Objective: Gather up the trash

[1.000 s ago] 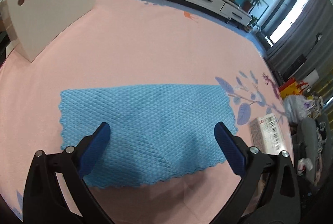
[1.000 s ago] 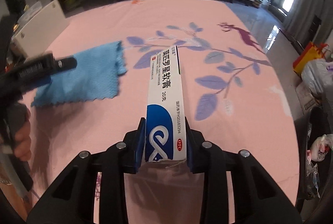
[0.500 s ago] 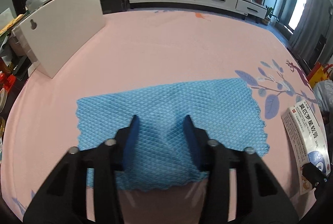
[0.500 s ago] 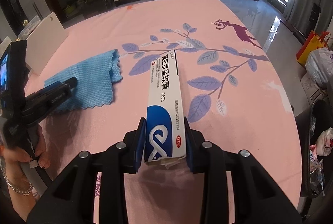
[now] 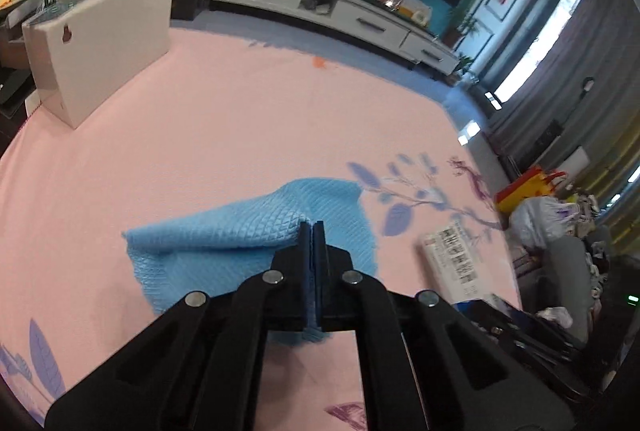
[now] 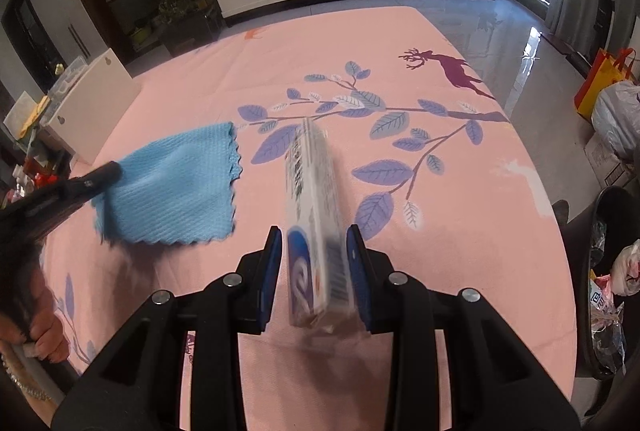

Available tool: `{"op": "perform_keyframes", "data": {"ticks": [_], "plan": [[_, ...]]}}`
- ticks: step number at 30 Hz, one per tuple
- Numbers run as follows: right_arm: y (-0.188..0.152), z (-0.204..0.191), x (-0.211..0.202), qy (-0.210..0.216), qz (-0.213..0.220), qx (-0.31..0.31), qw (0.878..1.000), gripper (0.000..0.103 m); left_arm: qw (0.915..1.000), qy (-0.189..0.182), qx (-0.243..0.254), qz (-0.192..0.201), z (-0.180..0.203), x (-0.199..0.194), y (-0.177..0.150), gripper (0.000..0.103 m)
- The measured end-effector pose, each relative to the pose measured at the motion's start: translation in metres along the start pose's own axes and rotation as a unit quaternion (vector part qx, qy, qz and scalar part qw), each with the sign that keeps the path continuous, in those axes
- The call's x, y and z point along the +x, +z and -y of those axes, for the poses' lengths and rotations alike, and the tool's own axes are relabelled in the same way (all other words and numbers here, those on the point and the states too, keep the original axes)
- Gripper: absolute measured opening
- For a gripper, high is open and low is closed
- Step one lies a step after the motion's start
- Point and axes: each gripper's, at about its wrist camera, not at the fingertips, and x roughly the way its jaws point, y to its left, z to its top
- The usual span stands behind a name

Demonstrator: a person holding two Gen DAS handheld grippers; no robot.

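Left hand-held gripper pinches the blue cloth; right hand-held gripper clamps a blurred-print box.

Left tool jaws just closed, pinching cloth; right tool clamps box, tilted downward

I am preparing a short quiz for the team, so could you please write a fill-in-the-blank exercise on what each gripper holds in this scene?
1. The left gripper is shut on the ____ cloth.
2. The right gripper is shut on a long ____.
3. The cloth's gripped part is ____ off the pink table cover.
4. A purple ____ is printed on the cover, beyond the leafy branch.

Missing words: blue; box; lifted; deer
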Motion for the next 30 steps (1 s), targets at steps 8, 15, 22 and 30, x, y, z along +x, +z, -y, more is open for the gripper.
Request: {"op": "perform_keyframes", "data": {"ticks": [8,15,22,30], "plan": [[0.0,0.005,-0.007,0.021,-0.008,0.001,1.0,0.034,0.9985,-0.052,0.007,0.018,0.02,-0.071,-0.023,0.003],[-0.001,0.003,-0.004,0.023,-0.021,-0.005,1.0,0.041,0.9988,-0.036,-0.03,-0.012,-0.01,-0.074,-0.061,0.003],[-0.003,0.004,0.004,0.005,-0.018,-0.007,1.0,0.055,0.9995,0.0,-0.027,-0.014,-0.028,-0.036,-0.06,0.013],[-0.004,0.002,0.008,-0.009,-0.02,-0.02,1.0,0.066,0.998,0.053,-0.034,-0.008,-0.044,-0.017,-0.057,0.086]]}}
